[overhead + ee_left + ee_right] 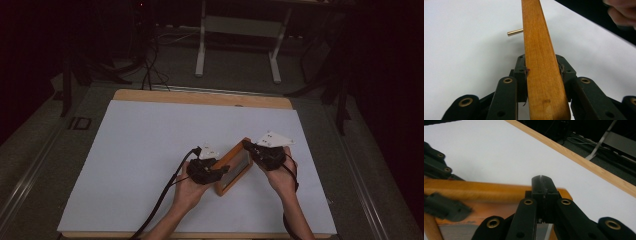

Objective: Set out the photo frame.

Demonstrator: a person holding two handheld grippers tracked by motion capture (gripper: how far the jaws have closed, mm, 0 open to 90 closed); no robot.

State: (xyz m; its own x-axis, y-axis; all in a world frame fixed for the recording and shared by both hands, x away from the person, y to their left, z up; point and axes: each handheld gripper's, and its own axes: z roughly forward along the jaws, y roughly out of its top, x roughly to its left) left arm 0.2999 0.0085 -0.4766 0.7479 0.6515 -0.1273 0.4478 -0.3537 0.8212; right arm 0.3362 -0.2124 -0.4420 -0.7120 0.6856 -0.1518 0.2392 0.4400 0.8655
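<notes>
Our grippers cover part of the wooden frame [233, 166], and its grey panel is hard to make out in the dim high view. The frame sits tilted over the near right of the white table [150, 150]. Our left gripper [541, 67] is clamped on the frame's near-left edge, our right gripper [543, 185] pinched tight at its far corner. A small brass rod [515, 32] pokes out beside the wood.

Wooden table [150, 95] under a white sheet [150, 165], bare wood strip along the far edge. On the sheet: 1 small brass rod [515, 32], beside a wooden frame [234, 166]. Can't tell if the frame touches the sheet.
</notes>
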